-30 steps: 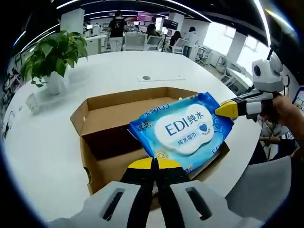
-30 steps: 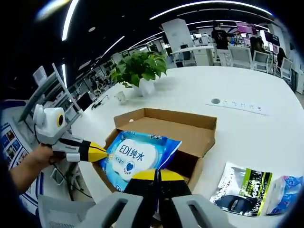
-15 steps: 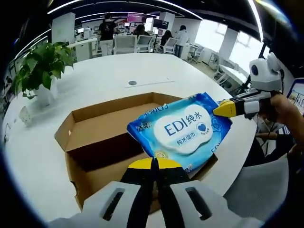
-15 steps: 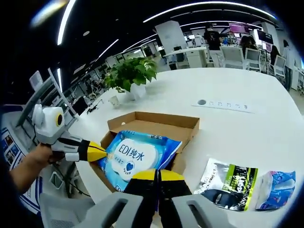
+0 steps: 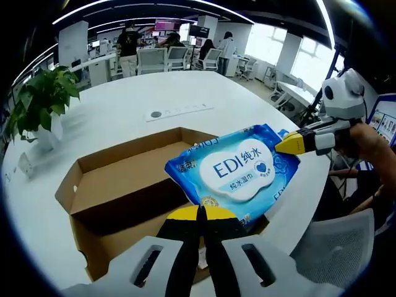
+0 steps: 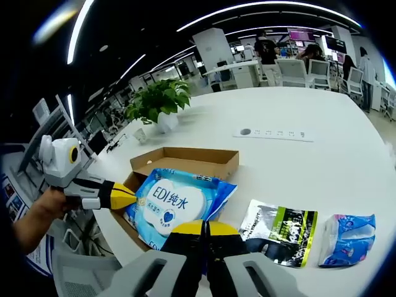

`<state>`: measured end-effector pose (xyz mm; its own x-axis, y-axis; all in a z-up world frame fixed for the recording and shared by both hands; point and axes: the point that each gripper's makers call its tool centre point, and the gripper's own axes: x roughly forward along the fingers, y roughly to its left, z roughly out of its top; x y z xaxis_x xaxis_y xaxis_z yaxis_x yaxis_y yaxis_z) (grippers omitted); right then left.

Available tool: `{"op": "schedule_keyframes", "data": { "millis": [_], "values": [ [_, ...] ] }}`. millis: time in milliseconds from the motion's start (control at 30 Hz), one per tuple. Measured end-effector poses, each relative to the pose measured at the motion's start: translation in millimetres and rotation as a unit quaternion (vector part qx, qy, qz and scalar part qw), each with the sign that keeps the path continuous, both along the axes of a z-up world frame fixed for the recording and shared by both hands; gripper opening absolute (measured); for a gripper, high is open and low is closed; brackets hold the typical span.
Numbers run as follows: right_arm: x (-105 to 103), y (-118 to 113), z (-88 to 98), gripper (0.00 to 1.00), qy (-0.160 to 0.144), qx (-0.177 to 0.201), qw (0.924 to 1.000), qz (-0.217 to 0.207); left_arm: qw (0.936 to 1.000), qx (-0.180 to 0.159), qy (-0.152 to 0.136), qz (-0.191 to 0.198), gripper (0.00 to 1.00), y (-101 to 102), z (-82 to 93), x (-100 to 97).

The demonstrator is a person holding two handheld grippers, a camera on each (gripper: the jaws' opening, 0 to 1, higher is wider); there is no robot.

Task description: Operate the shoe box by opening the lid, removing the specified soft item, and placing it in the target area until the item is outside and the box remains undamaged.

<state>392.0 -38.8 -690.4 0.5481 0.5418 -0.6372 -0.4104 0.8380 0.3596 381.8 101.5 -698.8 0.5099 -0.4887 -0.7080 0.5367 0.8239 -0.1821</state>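
A blue pack of wet wipes (image 5: 236, 171) with a white label hangs in the air above the open cardboard shoe box (image 5: 117, 185). My left gripper (image 5: 201, 213) is shut on its near edge; my right gripper (image 5: 286, 143) is shut on its far corner. In the right gripper view the same wet wipes pack (image 6: 173, 201) is held over the shoe box (image 6: 185, 162) between my right gripper (image 6: 204, 228) and the left gripper (image 6: 127, 195), which comes in from the left. The box interior looks bare where it shows.
A dark and green packet (image 6: 279, 228) and a blue packet (image 6: 346, 238) lie on the white table (image 6: 297, 167) to the right of the box. A potted plant (image 5: 40, 102), a power strip (image 5: 173, 111) and distant people at desks stand beyond.
Both grippers have carried the wipes pack higher and toward the box's right side; the box now sits lower and further left in both views. Both grips are unchanged.
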Motion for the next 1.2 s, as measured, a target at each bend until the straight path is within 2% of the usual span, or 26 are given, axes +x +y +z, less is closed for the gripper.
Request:
{"op": "schedule_keyframes", "data": {
  "millis": [367, 767, 1200],
  "values": [
    [-3, -30, -1.1, 0.00, 0.004, -0.002, 0.9998, -0.018, 0.9998, -0.004, -0.002, -0.018, 0.00, -28, 0.7, 5.8],
    [-8, -62, -5.6, 0.00, 0.009, -0.008, 0.9992, -0.037, 0.9994, -0.010, 0.000, -0.033, 0.00, -60, -1.7, 3.6],
    [-7, -89, -11.5, 0.00, 0.014, -0.017, 0.9985, -0.051, 0.9989, -0.016, 0.002, -0.043, 0.00, -87, -8.6, 5.9]
  ]
}}
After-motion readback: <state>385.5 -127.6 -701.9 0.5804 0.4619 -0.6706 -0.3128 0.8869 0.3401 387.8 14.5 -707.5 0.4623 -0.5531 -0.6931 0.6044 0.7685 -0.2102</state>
